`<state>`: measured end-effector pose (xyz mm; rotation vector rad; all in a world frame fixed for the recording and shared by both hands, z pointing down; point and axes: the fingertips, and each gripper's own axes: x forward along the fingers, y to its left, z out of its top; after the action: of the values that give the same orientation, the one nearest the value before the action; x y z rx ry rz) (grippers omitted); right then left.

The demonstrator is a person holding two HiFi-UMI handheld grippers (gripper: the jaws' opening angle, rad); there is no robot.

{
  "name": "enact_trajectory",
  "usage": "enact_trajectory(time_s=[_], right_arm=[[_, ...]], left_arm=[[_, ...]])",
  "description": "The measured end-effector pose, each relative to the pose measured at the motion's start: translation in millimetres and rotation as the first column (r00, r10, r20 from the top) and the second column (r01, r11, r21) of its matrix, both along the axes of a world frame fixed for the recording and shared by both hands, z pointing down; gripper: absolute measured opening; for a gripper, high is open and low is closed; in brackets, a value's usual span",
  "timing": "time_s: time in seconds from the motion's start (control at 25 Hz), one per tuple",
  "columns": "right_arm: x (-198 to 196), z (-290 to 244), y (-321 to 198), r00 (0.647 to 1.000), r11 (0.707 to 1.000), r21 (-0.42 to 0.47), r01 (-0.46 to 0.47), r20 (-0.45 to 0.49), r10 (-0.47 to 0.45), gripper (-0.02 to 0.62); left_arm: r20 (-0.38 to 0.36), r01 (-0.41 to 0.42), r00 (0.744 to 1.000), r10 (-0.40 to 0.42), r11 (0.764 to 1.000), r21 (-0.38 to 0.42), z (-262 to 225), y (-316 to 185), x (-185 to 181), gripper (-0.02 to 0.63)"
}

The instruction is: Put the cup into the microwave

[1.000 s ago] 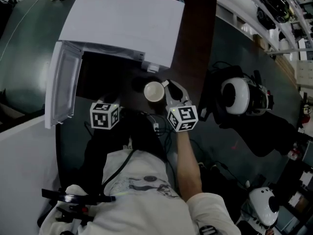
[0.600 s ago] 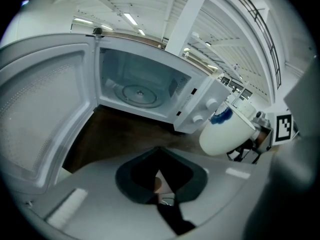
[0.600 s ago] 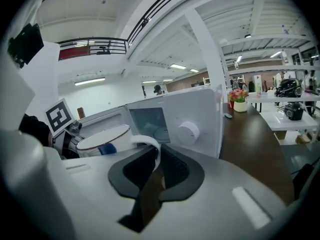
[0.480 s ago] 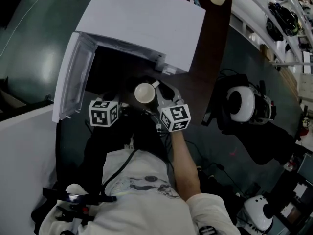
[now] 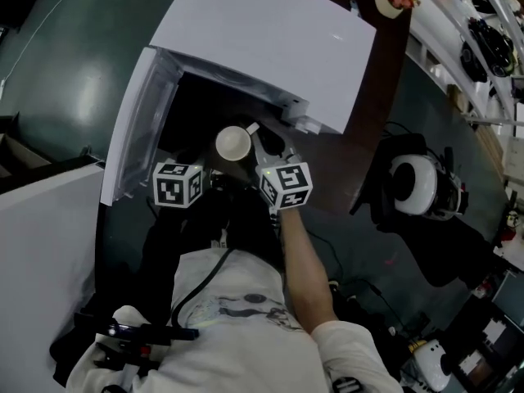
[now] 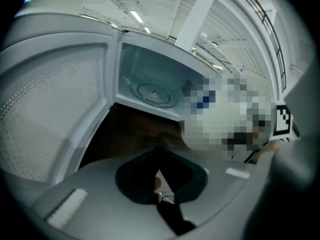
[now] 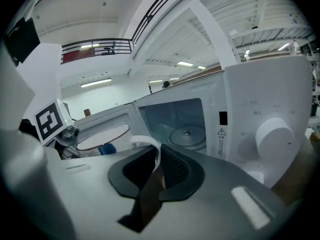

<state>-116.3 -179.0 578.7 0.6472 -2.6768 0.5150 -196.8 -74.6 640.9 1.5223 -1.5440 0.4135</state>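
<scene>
What the right gripper held: the cup. Its jaws were clenched to a narrow gap on a thin, white, curved band of it. Whether that band was rim or handle could not be told.
How the right gripper lay from above: it reached in at the right side of the cup, with its marker cube nearest the person.
How the left gripper stood: its jaws were drawn together with only a sliver of light between the dark pads, grasping nothing.
Where the left gripper was from above: just beside the cup, below and left of it, and apart from it.
Where the cup was: at the open front of the microwave, over the dark mouth of the cavity and just below the front edge of the white top. Whether it had crossed the threshold could not be told.
How the cup pointed: it stood upright, long axis vertical, with its mouth facing up at the head camera.
How the door stood: swung wide to the left.
What lay ahead of the right jaws: the turntable inside the cavity, and the dial on the panel to its right.
</scene>
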Motion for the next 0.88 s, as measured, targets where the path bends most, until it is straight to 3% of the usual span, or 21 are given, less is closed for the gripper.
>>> enact_trajectory(time_s=[0.36,0.88], right_arm=[[-46.6,13.1,-28.5,1.0,1.0,0.0,-0.019,0.017,0.019,0.034],[-71.5,23.6,-88.4,0.99,0.99,0.019,-0.14,0.031,0.14,0.034]], left_arm=[[0.002,-0.017,1.0,0.017,0.999,-0.028,11.6,-1.4,-16.1,0.0],[-0.01,-0.048,0.999,0.048,0.998,-0.047,17.5,-20.1,-32.9,-0.001]])
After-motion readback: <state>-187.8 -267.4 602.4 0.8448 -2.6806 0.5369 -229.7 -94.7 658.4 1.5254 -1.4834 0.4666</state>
